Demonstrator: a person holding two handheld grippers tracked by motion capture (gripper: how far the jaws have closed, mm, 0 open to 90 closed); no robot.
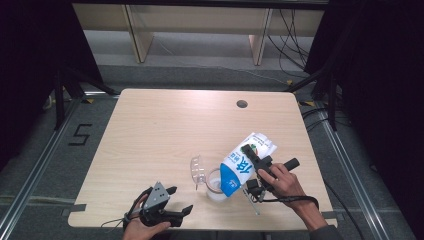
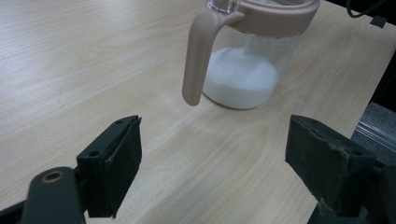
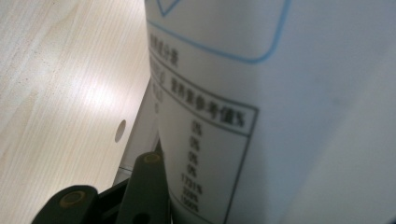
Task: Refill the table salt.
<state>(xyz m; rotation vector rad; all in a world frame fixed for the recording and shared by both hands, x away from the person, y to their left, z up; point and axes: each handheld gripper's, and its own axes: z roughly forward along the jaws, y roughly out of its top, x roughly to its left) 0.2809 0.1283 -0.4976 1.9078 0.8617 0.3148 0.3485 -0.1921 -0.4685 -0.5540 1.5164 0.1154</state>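
A clear jug stands on the wooden table.

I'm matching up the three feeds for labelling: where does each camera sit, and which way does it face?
High view: above the person's side, looking forward and down on the table; both hands, left gripper, right gripper tilting the carton.
Left gripper view: rides the left gripper, faces the pitcher; open jaws.
Right gripper view: rides the right gripper, against the carton's label; one jaw.
Shared: pitcher in high and left gripper views; carton in high and right gripper views.
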